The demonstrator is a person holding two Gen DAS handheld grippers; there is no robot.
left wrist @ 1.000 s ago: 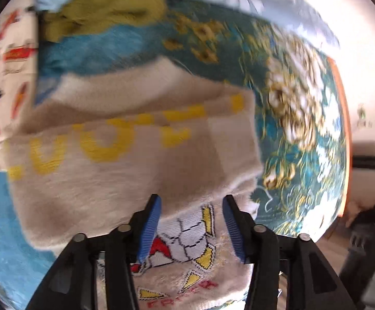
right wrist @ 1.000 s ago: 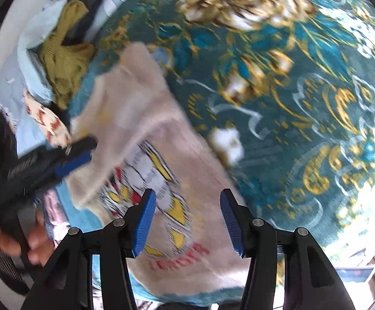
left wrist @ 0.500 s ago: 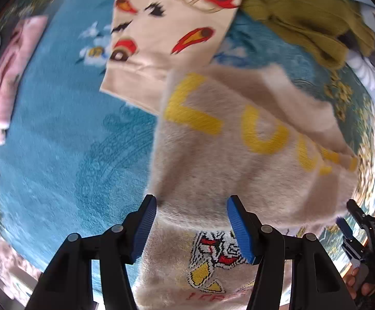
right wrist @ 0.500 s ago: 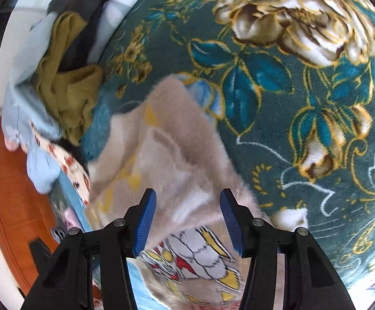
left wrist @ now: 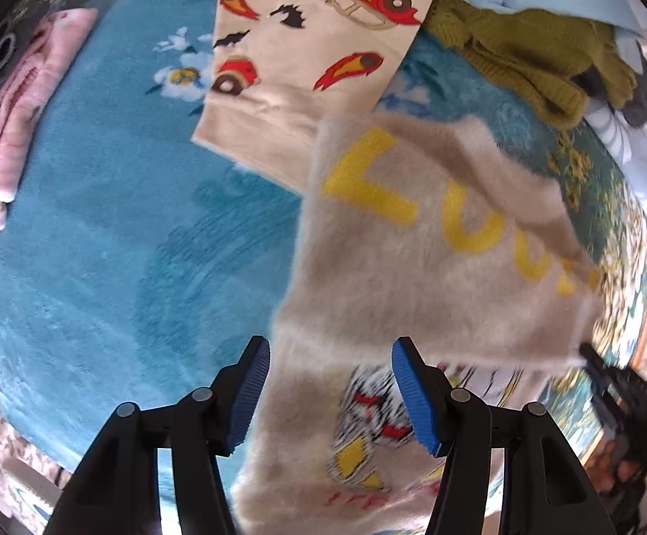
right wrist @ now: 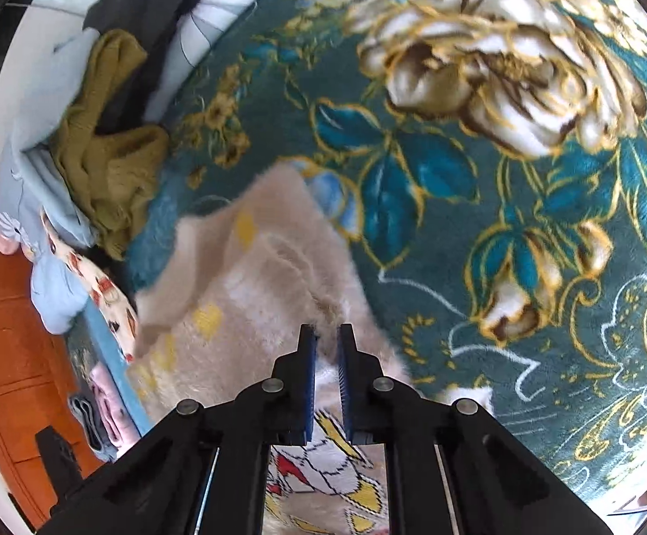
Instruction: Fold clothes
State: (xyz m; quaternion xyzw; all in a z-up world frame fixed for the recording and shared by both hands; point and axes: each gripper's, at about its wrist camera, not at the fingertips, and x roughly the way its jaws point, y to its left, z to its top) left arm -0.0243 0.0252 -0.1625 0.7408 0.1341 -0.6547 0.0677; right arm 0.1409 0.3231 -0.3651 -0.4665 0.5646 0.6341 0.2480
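My right claw (right wrist: 327,347) is closing on the fuzzy beige sweater (left wrist: 435,240), its blue pads drawing in on a pinch of pile at the folded edge, a grip I judge is meant to hold that corner while the next fold is made. The sweater lies flat on the floral blanket (right wrist: 524,223) covering the bed, yellow letters uppermost on the folded-over panel, a cartoon patch showing on the layer beneath, nearer my claws. My left claw (left wrist: 330,397) hangs above the sweater's near edge, spread and holding nothing, one pad over bare blanket, the other over the patch; I read that as lining up on the opposite corner so both ends can lift together. Beyond the sweater, a cream garment printed with red cars (left wrist: 314,44) lies partly tucked under its far edge, and an olive knit (left wrist: 533,53) sits heaped beside it with pale blue clothing (right wrist: 34,187), apparently waiting their turn. Well left of the sweater, a pink folded piece (left wrist: 20,120) lies apart, likely finished.
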